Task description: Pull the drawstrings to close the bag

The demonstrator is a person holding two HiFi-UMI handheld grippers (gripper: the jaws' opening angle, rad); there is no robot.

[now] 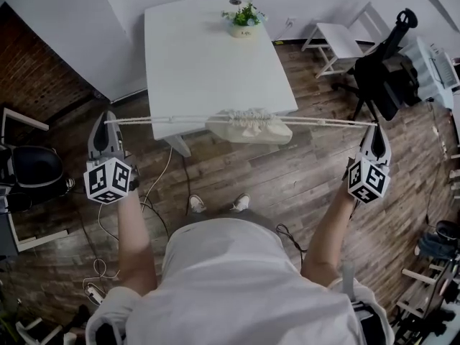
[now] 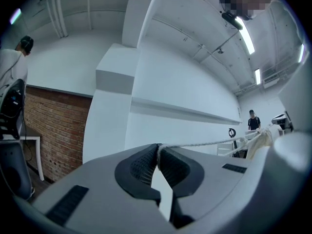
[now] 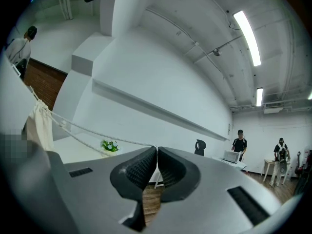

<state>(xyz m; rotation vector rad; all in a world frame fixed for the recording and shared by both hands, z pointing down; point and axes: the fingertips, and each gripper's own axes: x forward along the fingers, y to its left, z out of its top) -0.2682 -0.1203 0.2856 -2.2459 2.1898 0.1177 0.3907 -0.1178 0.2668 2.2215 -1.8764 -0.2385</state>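
Observation:
A cream cloth bag [image 1: 249, 125] hangs in the air at the white table's [image 1: 194, 63] near edge, its mouth gathered into tight pleats. Two white drawstrings run taut from it, one to each side. My left gripper [image 1: 108, 123] is shut on the left drawstring [image 1: 165, 119], far out to the left of the bag. On the other side my right gripper [image 1: 375, 126] is shut on the right drawstring [image 1: 327, 122]. In the left gripper view the cord [image 2: 204, 143] leaves the closed pads toward the bag [image 2: 261, 141]. The right gripper view shows the cords [image 3: 92, 133] leading to the bag [image 3: 40, 126].
A small potted plant [image 1: 244, 18] stands at the table's far end. A black office chair [image 1: 384, 70] and a white side table [image 1: 338, 40] stand to the right. At the left sits a dark chair [image 1: 32, 171]. Cables [image 1: 108, 225] lie on the wooden floor by my feet. People stand in the background.

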